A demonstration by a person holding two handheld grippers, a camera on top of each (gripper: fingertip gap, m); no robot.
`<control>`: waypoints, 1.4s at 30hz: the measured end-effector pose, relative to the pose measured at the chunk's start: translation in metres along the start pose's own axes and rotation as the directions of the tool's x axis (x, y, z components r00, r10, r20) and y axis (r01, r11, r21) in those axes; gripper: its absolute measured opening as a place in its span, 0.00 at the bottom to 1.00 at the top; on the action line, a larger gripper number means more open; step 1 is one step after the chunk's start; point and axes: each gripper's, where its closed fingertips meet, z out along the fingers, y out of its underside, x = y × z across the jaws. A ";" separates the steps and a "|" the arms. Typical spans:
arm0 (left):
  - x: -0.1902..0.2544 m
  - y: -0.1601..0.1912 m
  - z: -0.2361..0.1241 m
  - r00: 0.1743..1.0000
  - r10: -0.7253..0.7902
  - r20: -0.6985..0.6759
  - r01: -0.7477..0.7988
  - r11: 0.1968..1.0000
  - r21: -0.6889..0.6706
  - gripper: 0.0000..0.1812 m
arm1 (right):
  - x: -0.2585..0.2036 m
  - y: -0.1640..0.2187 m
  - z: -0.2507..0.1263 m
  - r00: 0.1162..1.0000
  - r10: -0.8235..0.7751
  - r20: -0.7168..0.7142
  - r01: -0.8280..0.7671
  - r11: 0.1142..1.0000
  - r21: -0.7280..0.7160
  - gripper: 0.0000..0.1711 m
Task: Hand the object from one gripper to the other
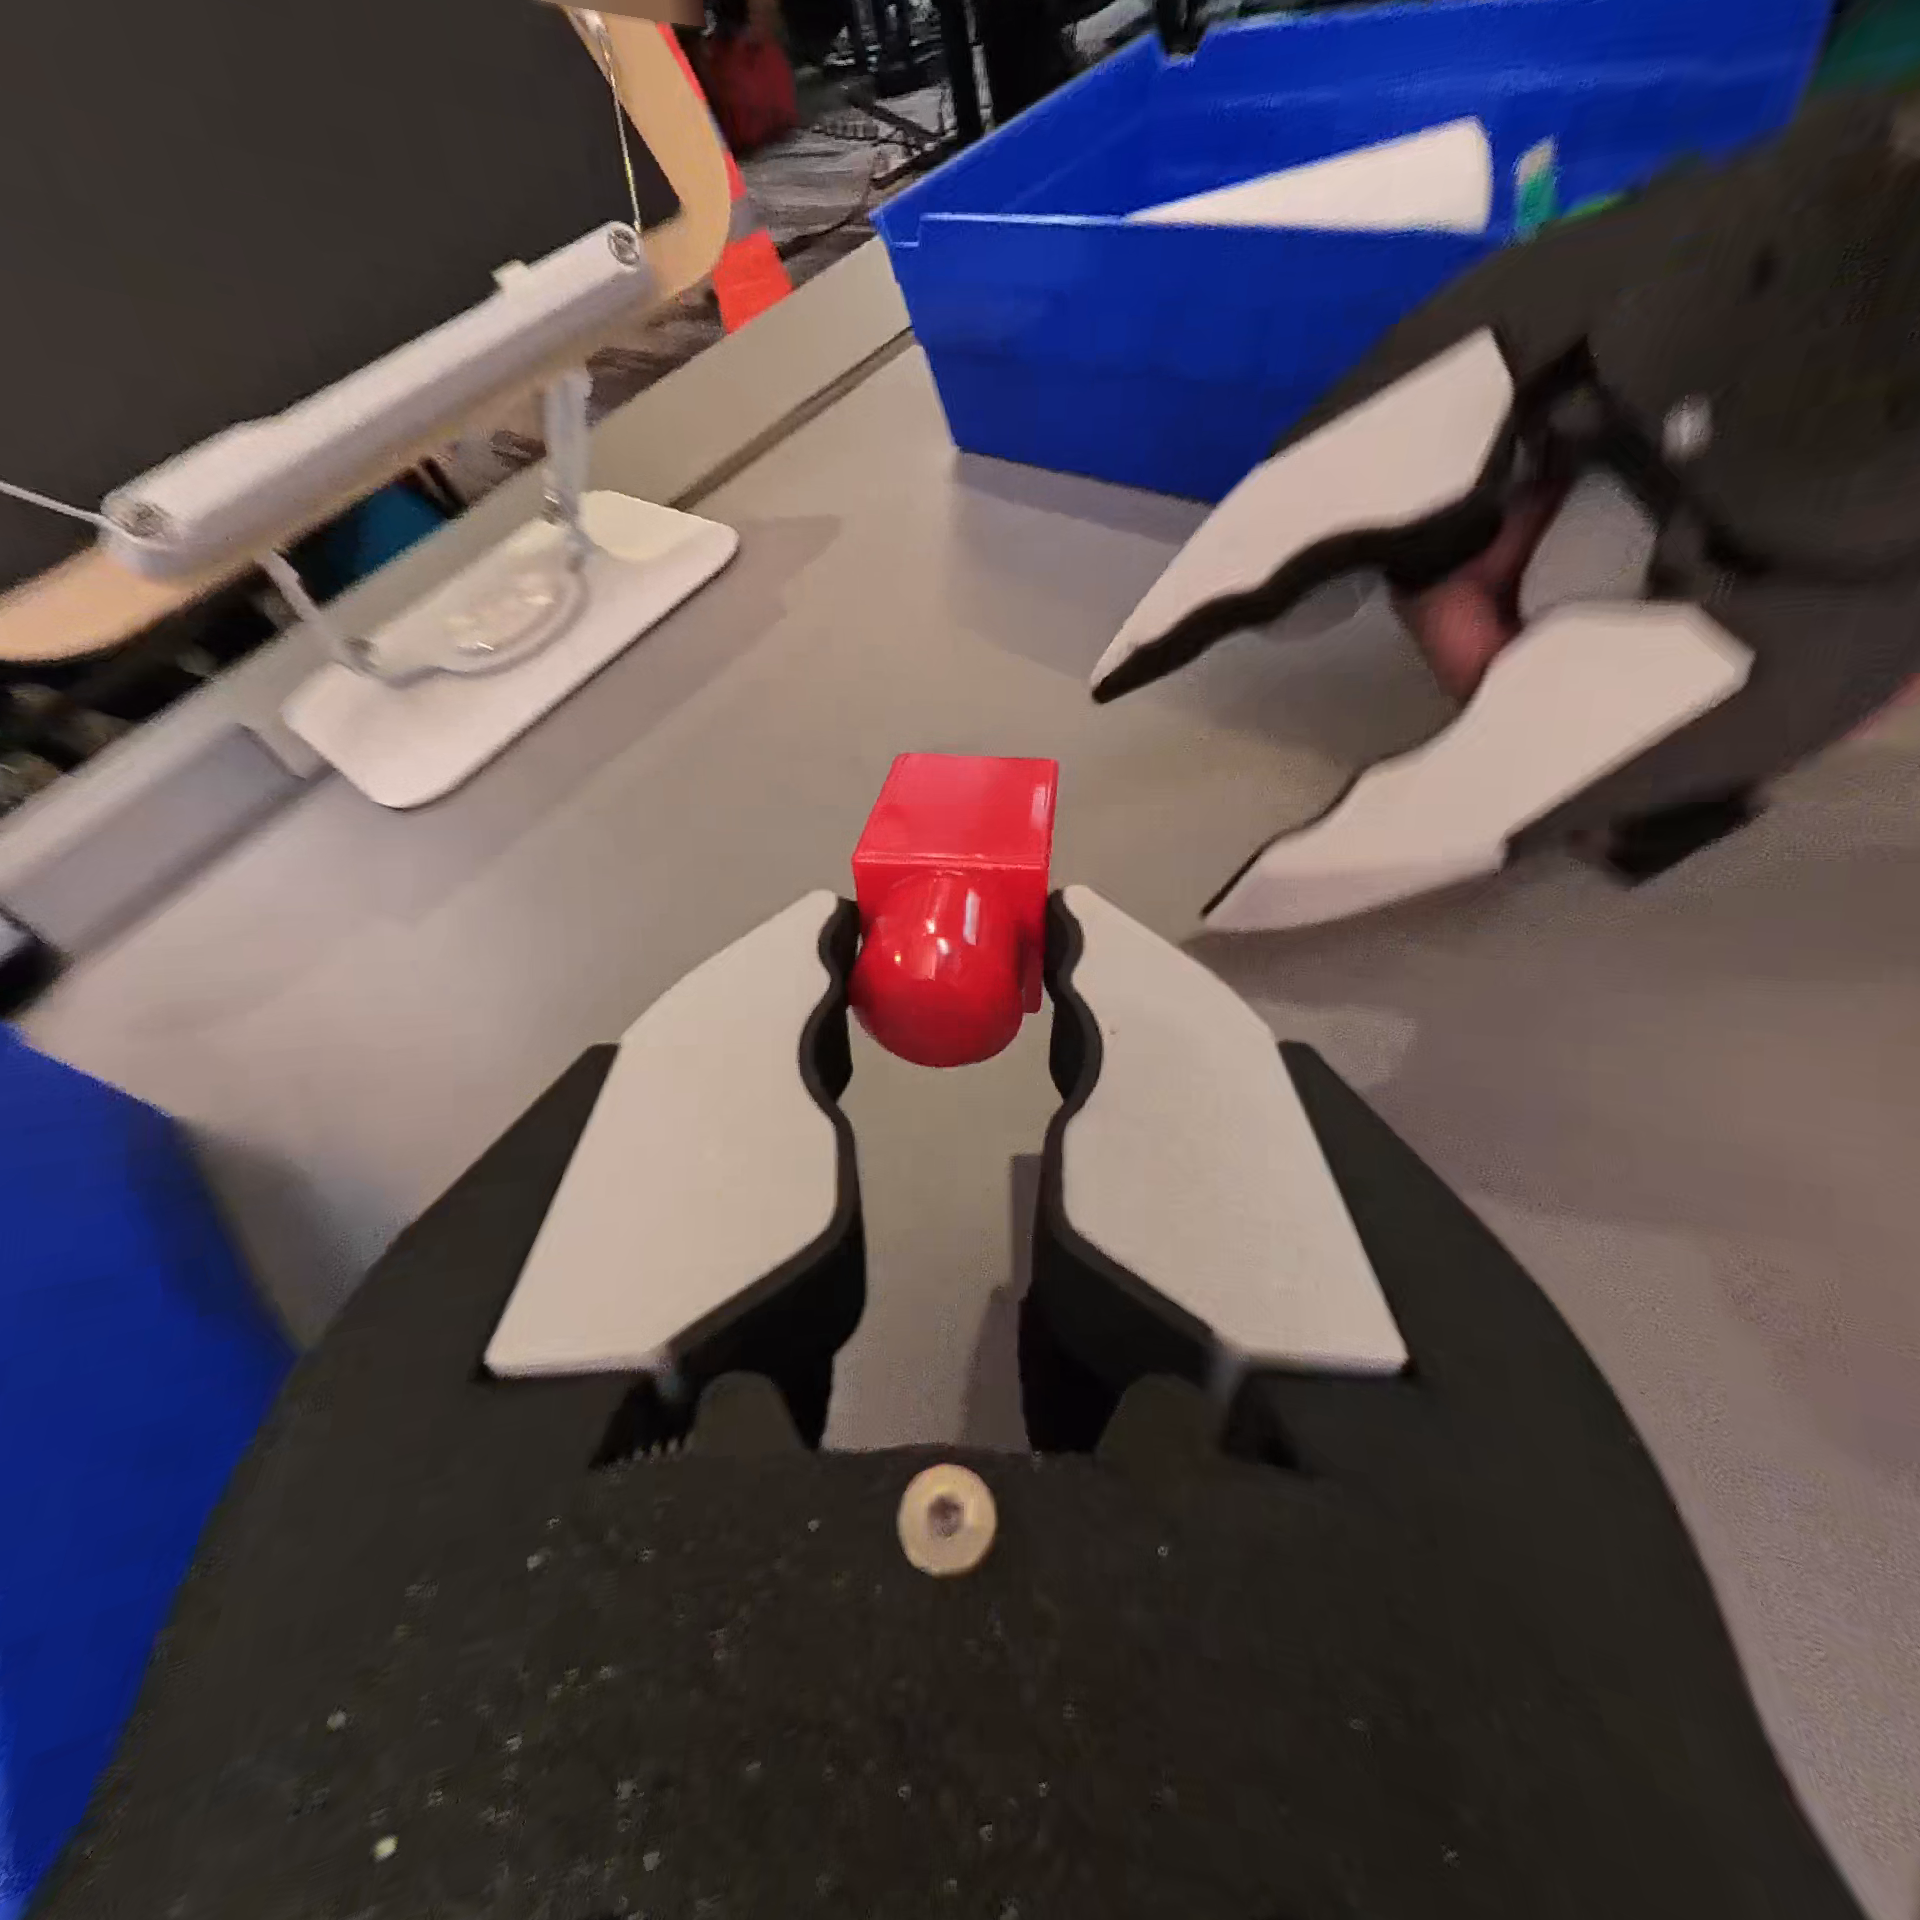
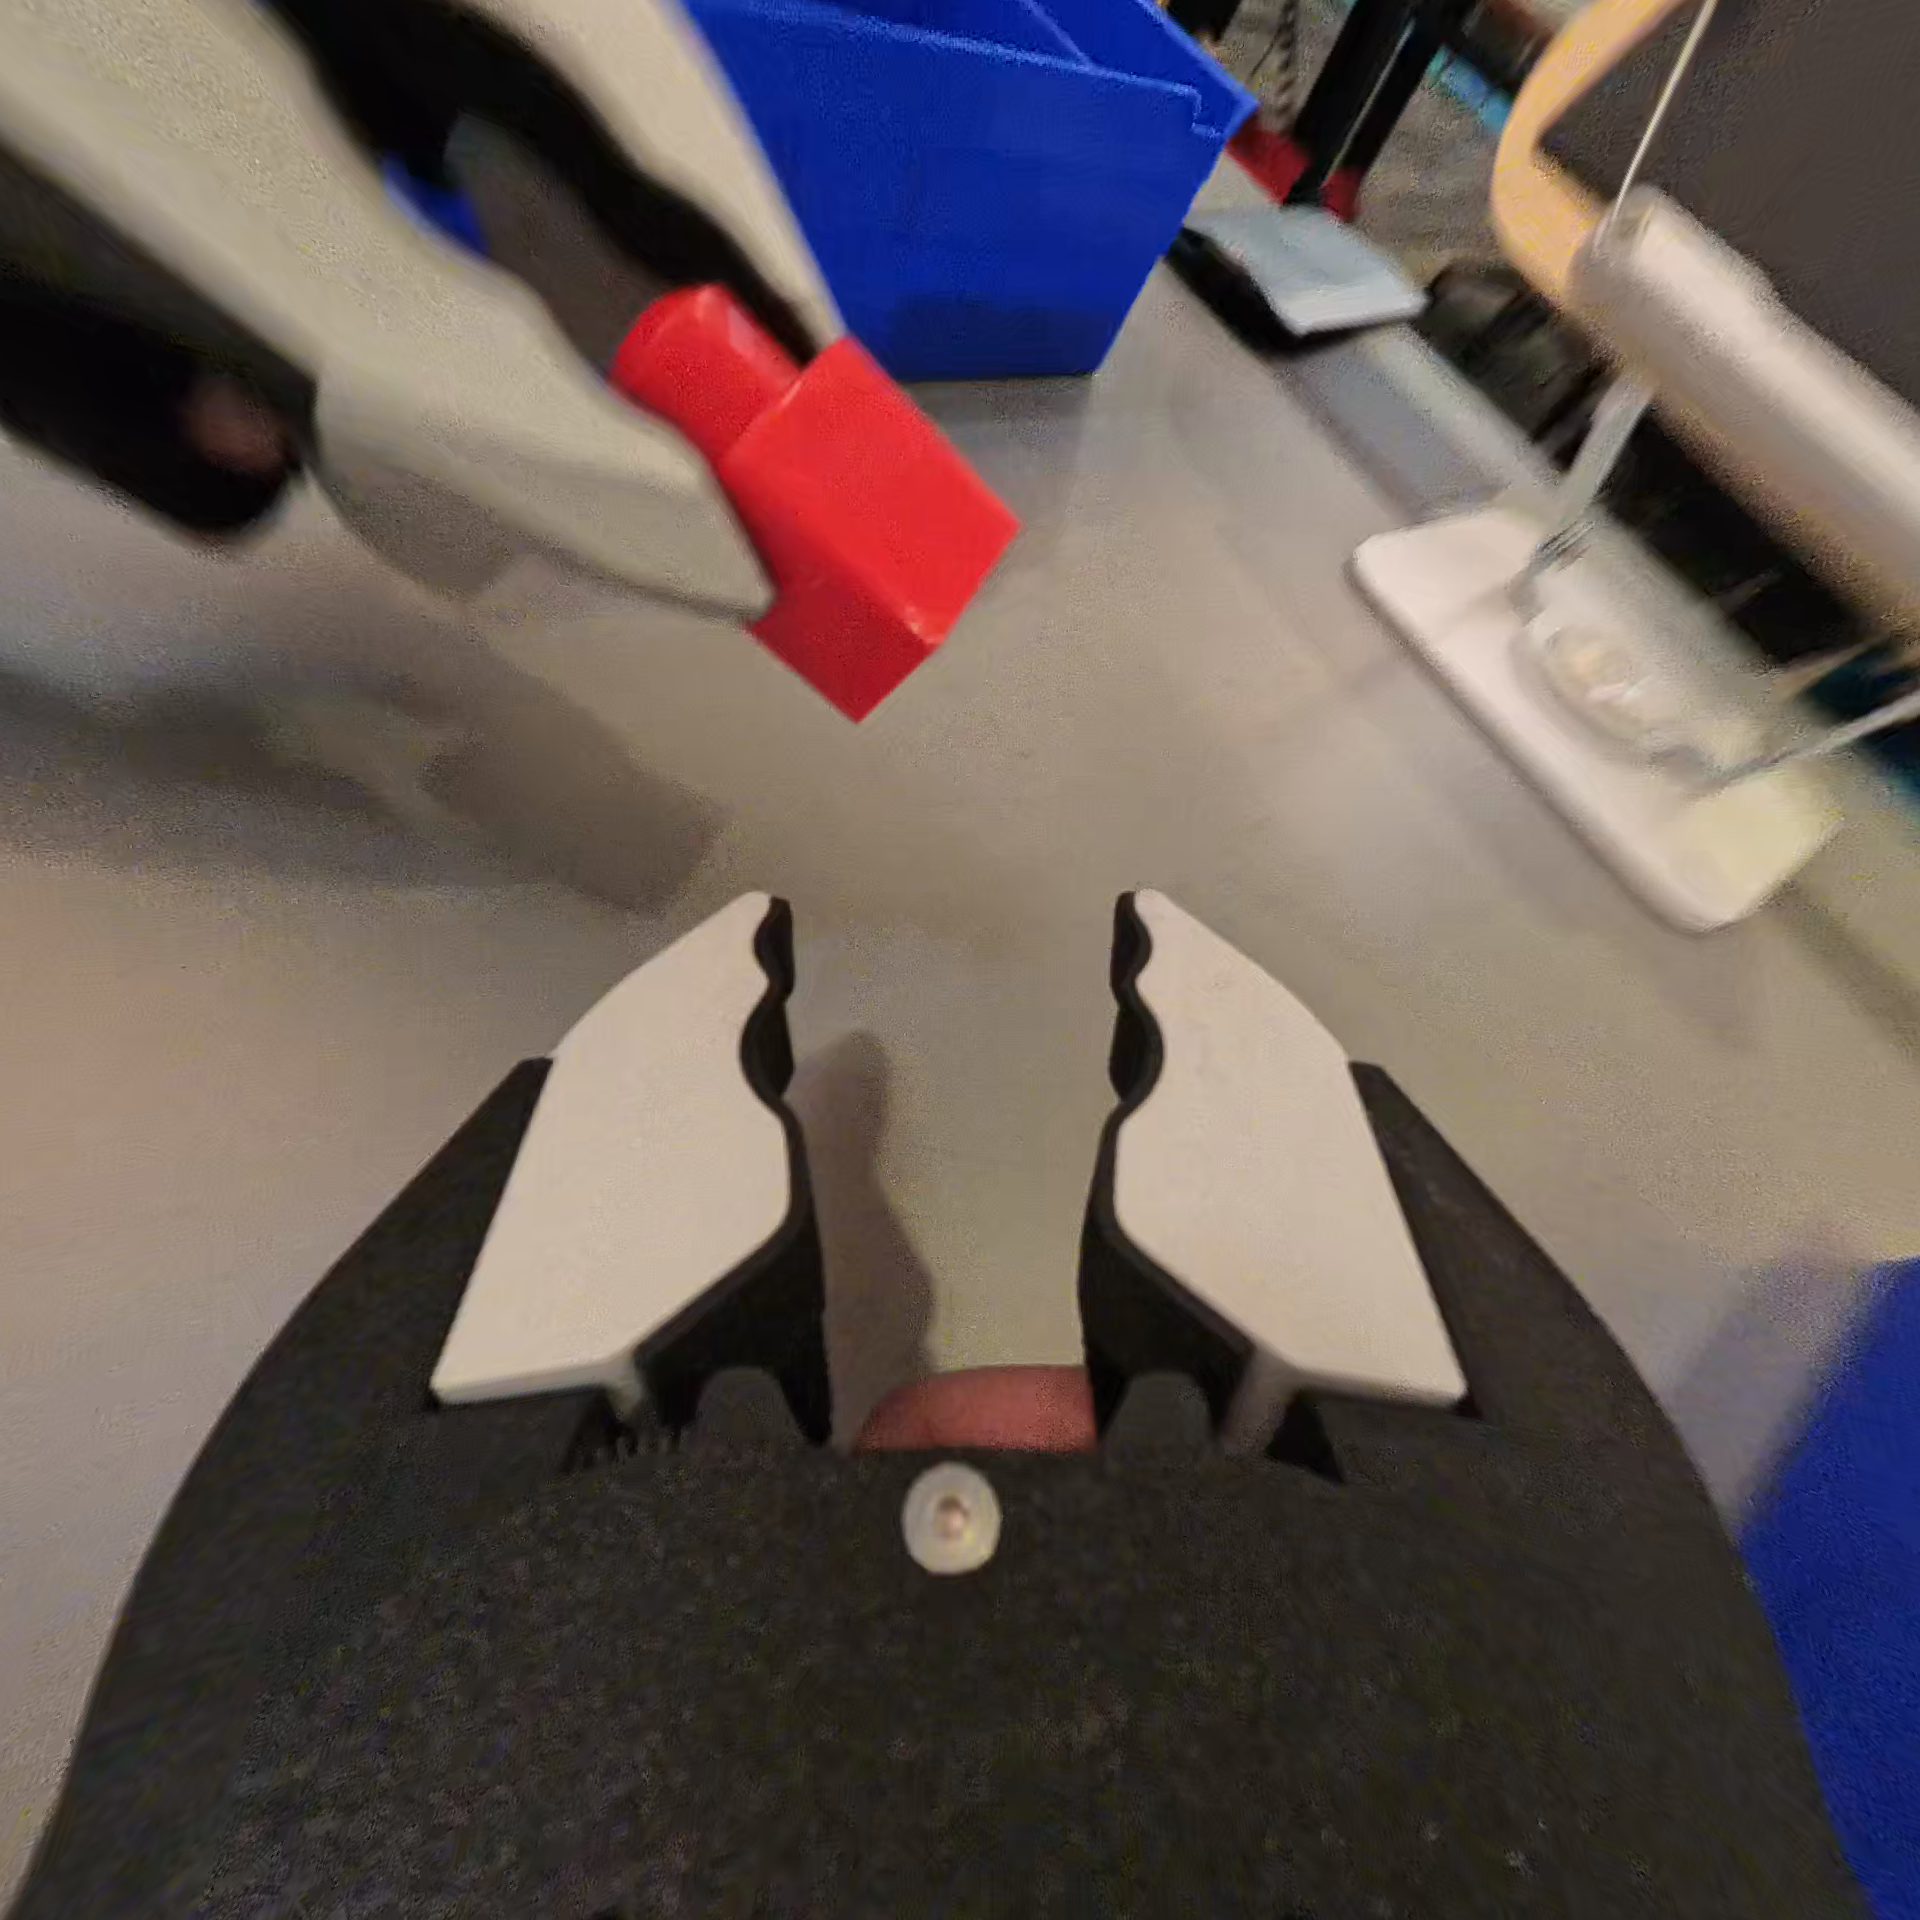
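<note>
We saw a plain grey desk with a blue bin at its far side. Left of the bin in the left wrist view stood a white stand on a flat white base; a second blue shape cut into the lower left corner, too blurred to identify. Behind the bin the room was dark clutter, unclear.

We noted the left claw pinching the red object, a block with a rounded knob, by the knob end, held above the desk in front of the bin. In the right wrist view the red object sat just in front of the bin.

The right claw was spread wide, gripping nothing, near the red object but apart from it.
</note>
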 end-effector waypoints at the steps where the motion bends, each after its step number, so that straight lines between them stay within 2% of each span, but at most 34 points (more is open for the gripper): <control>1: -0.002 0.003 0.000 0.997 0.065 0.028 -0.065 0.998 -0.016 0.19 | -0.002 -0.003 0.000 0.988 0.137 0.077 -0.139 0.990 0.016 0.35; 4: -0.002 0.011 0.002 0.962 0.256 0.091 -0.248 0.965 -0.087 0.19 | -0.016 -0.021 -0.002 0.829 0.450 0.332 -0.482 0.876 0.017 0.46; 6: -0.001 0.016 0.006 0.930 0.342 0.134 -0.322 0.935 -0.147 0.19 | -0.020 -0.030 -0.003 0.726 0.551 0.411 -0.609 0.793 0.011 0.48; 8: 0.006 0.017 0.010 0.908 0.398 0.132 -0.371 0.909 -0.190 0.19 | -0.023 -0.032 0.001 0.679 0.597 0.426 -0.659 0.752 -0.005 0.48; 12: 0.015 0.012 0.014 0.825 0.540 0.170 -0.500 0.835 -0.229 0.19 | -0.033 -0.031 0.006 0.668 0.611 0.424 -0.661 0.749 -0.039 0.47; 16: 0.025 0.009 0.019 0.791 0.587 0.170 -0.546 0.804 -0.235 0.19 | -0.036 -0.027 0.011 0.716 0.586 0.379 -0.620 0.784 -0.038 0.45; 18: 0.029 0.007 0.020 0.770 0.614 0.174 -0.569 0.785 -0.245 0.19 | -0.032 -0.023 0.013 0.737 0.580 0.348 -0.608 0.793 -0.034 0.39; 20: 0.030 0.008 0.021 0.768 0.614 0.181 -0.568 0.784 -0.250 0.19 | -0.033 -0.021 0.012 0.727 0.580 0.368 -0.609 0.792 -0.045 0.38; 24: 0.037 0.014 0.023 0.854 0.503 0.129 -0.472 0.856 -0.212 0.20 | -0.032 -0.014 0.014 0.736 0.569 0.368 -0.592 0.804 -0.060 0.38; 30: 0.039 0.025 0.015 0.972 0.233 0.029 -0.225 0.958 -0.175 0.24 | -0.002 -0.002 0.009 0.896 0.392 0.209 -0.407 0.913 0.028 0.38; 33: 0.038 0.023 0.014 0.998 0.026 -0.056 -0.033 0.991 -0.132 0.25 | -0.002 -0.005 0.006 0.917 0.324 0.231 -0.350 0.933 0.082 0.38; 37: 0.045 -0.001 0.007 0.928 -0.267 -0.261 0.272 0.962 -0.019 0.28 | -0.011 -0.029 -0.008 0.796 0.398 0.456 -0.524 0.831 0.188 0.38; 39: 0.045 -0.016 -0.002 0.871 -0.338 -0.357 0.381 0.923 0.057 0.32 | -0.010 -0.045 -0.022 0.702 0.415 0.579 -0.625 0.749 0.221 0.38; 40: 0.042 -0.023 -0.007 0.856 -0.350 -0.382 0.414 0.905 0.099 0.34 | -0.013 -0.052 -0.030 0.627 0.421 0.655 -0.683 0.702 0.202 0.38; 42: 0.038 -0.035 -0.016 0.835 -0.344 -0.429 0.446 0.880 0.162 0.38 | -0.022 -0.063 -0.045 0.409 0.425 0.807 -0.793 0.604 0.084 0.38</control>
